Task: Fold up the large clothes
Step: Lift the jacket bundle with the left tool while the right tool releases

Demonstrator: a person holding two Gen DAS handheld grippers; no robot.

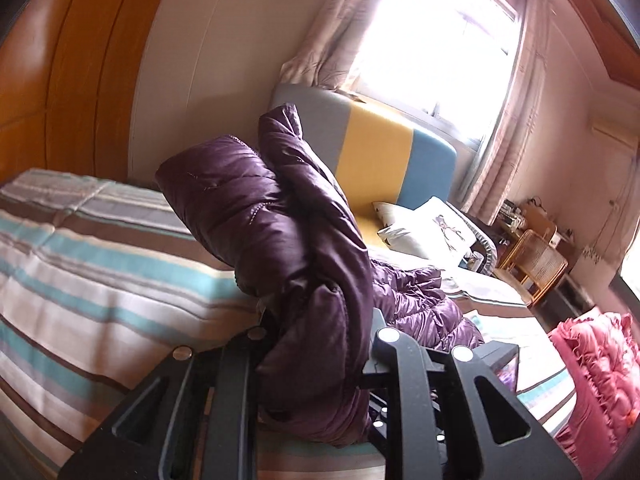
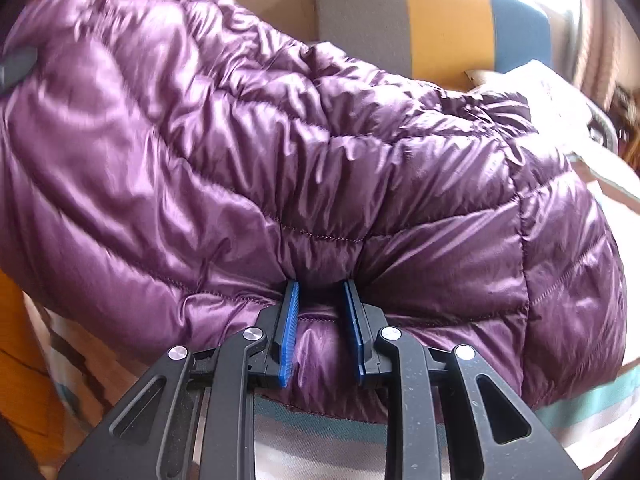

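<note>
A shiny purple quilted down jacket (image 1: 280, 216) is lifted off the striped bed (image 1: 80, 272). My left gripper (image 1: 316, 340) is shut on a bunched fold of it; the cloth hides its fingertips and stands up in front of the camera. In the right wrist view the jacket (image 2: 280, 140) fills most of the frame. My right gripper (image 2: 320, 296) is shut on a padded edge of the jacket, with the cloth pinched between its blue pads (image 2: 290, 320).
A grey, yellow and blue headboard (image 1: 372, 148) and white pillows (image 1: 428, 228) lie at the far end of the bed. A pink ruffled quilt (image 1: 596, 368) lies at the right. A wicker chair (image 1: 536, 264) stands beyond, below the bright window (image 1: 440, 32).
</note>
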